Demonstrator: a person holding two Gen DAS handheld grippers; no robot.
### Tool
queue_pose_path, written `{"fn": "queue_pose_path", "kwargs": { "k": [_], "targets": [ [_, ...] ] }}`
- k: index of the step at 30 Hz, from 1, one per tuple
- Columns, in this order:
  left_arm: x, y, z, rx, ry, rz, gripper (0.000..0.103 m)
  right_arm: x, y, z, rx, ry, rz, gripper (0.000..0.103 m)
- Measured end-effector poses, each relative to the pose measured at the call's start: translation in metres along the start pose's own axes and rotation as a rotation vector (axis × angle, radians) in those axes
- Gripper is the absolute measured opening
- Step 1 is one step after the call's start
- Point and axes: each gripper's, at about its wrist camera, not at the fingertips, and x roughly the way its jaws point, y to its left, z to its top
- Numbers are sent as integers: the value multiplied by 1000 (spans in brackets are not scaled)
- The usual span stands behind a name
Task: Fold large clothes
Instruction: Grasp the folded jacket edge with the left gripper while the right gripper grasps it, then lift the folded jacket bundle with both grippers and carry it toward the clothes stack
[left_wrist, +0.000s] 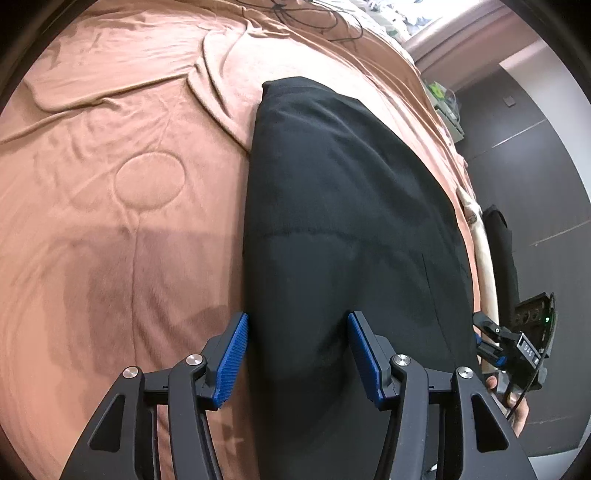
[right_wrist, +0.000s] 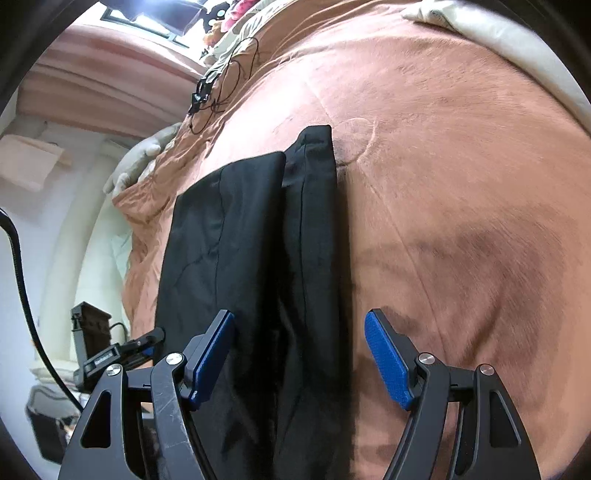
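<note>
A long black garment (left_wrist: 332, 184) lies folded lengthwise on a brown bedspread (left_wrist: 129, 184), running away from me. My left gripper (left_wrist: 297, 315) hovers open over its near part, the left pad at the cloth's left edge; nothing is pinched. In the right wrist view the same black garment (right_wrist: 229, 229) shows two long strips side by side. My right gripper (right_wrist: 299, 314) stands open above its near end, the pads apart from the cloth. Each gripper shows in the other's view: the right gripper (left_wrist: 484, 334) at the bed's right edge, the left gripper (right_wrist: 151, 338) at the left.
Black cables (left_wrist: 303, 14) lie tangled at the far end of the bedspread (right_wrist: 461, 184). A cream pillow (right_wrist: 498, 33) sits at the far right. A dark wall panel (left_wrist: 535, 166) stands beyond the bed's edge. A hand (left_wrist: 517, 402) holds the right gripper.
</note>
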Motion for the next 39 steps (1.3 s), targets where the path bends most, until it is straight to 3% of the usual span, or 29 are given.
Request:
{"fn": "queue_pose_path", "kwargs": {
  "k": [10,20,22,26,29,34,39],
  "targets": [
    [19,6,41,-8,-1,-25,65,34,0,33,8,68,68,76],
    [33,12,79,-27,-24,-44,65,58,4,59,-26,118,150,78],
    [37,12,86,-37,-24,-46,65,62,8,63,-46,121,146,68],
    [45,11,95,-41,-31,-23,64,68,11,64,-75,128,115,38],
    [44,7,96,-39,-36,-4,54,62,17,60,-104,111,102,25],
    [28,-5,92,-23,-72,8,35,38,42,57,-181,57,70,16],
    [-4,-22,86,28,-115,13,28,10,74,49,-253,3,44,14]
  ]
}}
